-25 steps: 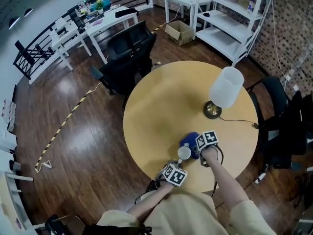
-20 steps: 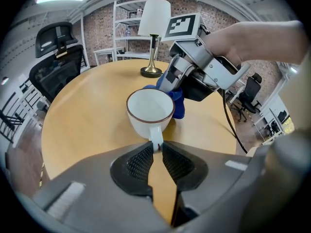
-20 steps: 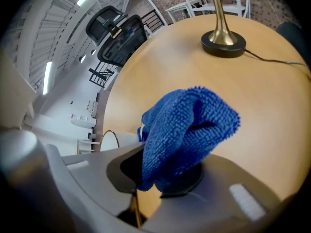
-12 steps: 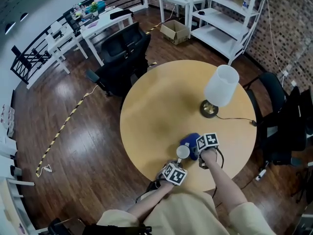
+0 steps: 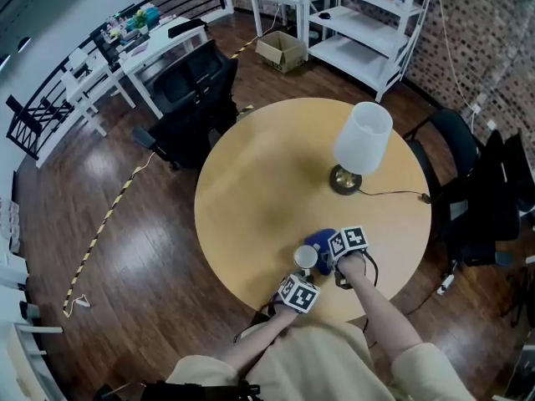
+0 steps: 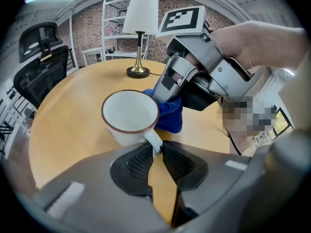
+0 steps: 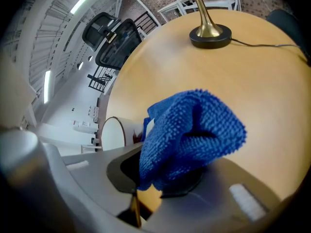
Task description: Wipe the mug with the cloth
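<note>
A white mug (image 6: 130,116) with a brown rim is held near the table's near edge; my left gripper (image 6: 156,152) is shut on its handle. In the head view the mug (image 5: 306,257) sits between both grippers. My right gripper (image 7: 163,176) is shut on a bunched blue cloth (image 7: 192,132), which presses against the mug's (image 7: 114,132) right side. The left gripper view shows the cloth (image 6: 167,113) tucked between the mug and the right gripper (image 6: 167,89). From the head view, the left gripper (image 5: 298,291) is below the mug, the right gripper (image 5: 347,245) to its right.
A round wooden table (image 5: 259,190) carries a lamp (image 5: 359,144) with a white shade and brass base; its cord (image 5: 393,195) runs right. Black office chairs (image 5: 188,98) stand at the far left, another chair (image 5: 472,190) at the right. White shelves (image 5: 368,23) are behind.
The mug and both grippers have shifted slightly left along the table's near edge. Both grips stay the same, cloth still against the mug.
</note>
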Demonstrator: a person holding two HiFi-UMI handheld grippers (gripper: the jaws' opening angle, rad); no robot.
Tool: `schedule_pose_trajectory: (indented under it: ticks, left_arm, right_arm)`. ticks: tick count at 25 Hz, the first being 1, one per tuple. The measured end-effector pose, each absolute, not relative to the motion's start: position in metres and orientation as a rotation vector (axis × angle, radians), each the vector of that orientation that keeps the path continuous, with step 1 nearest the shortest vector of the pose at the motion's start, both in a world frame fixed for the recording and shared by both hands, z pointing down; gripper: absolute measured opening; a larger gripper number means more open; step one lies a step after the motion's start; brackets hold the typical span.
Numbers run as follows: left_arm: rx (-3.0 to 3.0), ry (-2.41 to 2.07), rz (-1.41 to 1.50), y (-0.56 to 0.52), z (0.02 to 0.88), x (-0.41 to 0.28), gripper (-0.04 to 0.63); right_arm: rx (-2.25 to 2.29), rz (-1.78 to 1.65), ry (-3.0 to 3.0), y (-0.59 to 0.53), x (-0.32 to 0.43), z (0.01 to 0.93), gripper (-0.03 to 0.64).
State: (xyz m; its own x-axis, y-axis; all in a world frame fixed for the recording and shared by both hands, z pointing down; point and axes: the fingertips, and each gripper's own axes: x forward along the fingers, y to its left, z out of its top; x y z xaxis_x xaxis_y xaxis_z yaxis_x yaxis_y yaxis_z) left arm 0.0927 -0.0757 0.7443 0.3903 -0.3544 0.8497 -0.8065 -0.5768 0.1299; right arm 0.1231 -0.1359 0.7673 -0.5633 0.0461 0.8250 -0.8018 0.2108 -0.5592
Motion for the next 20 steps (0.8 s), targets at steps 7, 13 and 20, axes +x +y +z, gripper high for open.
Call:
schedule_pose_trajectory:
  ticks: [7, 13, 20]
  left_arm:
    - [2.083, -0.939, 0.939, -0.077, 0.749, 0.098, 0.043]
    - [2.014, -0.901, 0.757, -0.077, 0.750, 0.097, 0.043]
    - [2.034, -0.884, 0.744, -0.077, 0.750, 0.094, 0.043]
  right_arm:
    - [0.688, 1.575, -1.740, -0.119, 0.114, 0.767, 0.039]
    - [0.662, 1.624, -1.728, -0.116, 0.106, 0.763, 0.040]
    - [0.536, 1.660, -1.648, -0.099, 0.095, 0.762, 0.040]
